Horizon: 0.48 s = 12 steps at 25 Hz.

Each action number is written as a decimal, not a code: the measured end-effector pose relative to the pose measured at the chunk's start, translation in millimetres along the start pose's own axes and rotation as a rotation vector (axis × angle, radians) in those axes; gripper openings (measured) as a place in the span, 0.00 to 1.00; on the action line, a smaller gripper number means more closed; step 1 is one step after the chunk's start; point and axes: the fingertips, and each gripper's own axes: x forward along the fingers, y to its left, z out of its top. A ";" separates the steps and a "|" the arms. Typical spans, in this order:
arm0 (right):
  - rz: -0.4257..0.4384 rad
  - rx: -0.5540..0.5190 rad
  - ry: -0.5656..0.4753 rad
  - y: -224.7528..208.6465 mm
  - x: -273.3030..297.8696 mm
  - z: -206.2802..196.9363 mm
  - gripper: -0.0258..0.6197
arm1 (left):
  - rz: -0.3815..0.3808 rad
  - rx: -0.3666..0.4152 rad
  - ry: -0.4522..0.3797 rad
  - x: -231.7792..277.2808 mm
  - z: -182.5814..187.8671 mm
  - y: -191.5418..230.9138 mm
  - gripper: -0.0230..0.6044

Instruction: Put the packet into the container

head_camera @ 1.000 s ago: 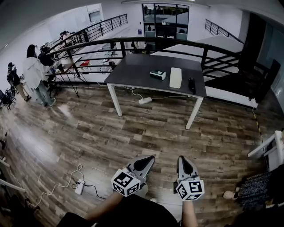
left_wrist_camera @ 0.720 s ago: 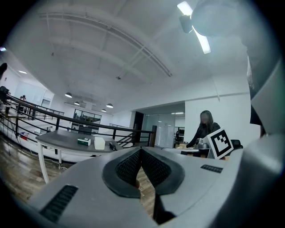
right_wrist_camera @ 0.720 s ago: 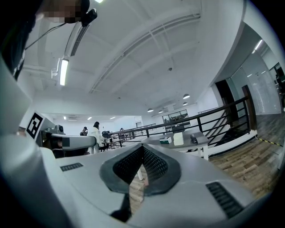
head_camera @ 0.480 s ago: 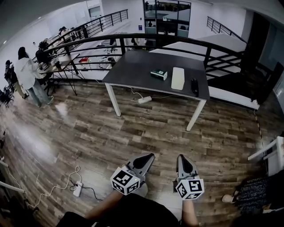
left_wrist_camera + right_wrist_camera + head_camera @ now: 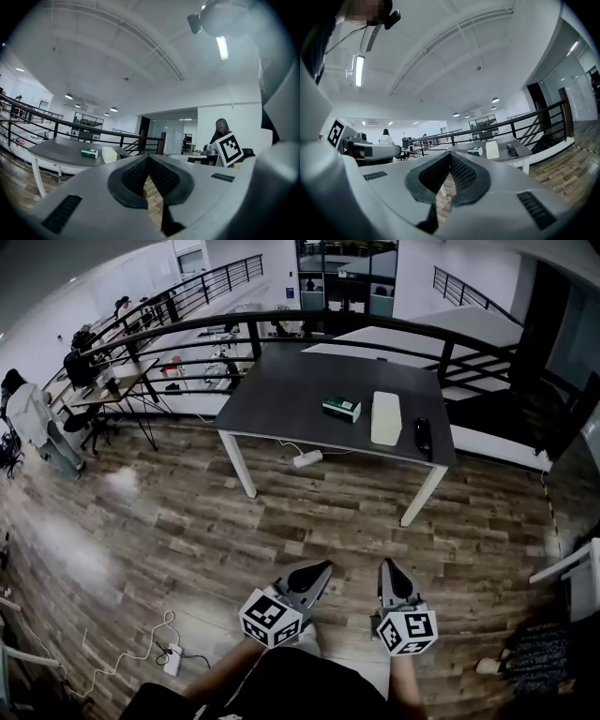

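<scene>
Far tabletop [image 5: 281,390] holds green packet [image 5: 342,408], likely light, stiff; grip its long sides; left tool [image 5: 322,568], right tool [image 5: 387,566] closed, empty.

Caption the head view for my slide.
Left claw and right claw, both shut, face a table bearing green packet, white container, black device.

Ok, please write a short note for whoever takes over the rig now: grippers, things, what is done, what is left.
Left gripper: shut, empty.
Right gripper: shut, empty.
Both are low over the wood floor, well short of the table.
On the table: green packet, with the white container just to its right, not touching.
Done: nothing.
Left: reach the table, grasp the packet, put it into the container.
</scene>
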 end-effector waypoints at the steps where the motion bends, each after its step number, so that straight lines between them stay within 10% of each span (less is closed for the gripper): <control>1: -0.002 0.001 -0.003 -0.1 10.7 1.6 0.04 | -0.003 0.001 -0.001 3.5 3.6 10.3 0.05; 12: -0.038 0.017 0.021 -3.6 85.9 -3.4 0.04 | -0.043 0.017 0.031 30.2 8.3 80.6 0.05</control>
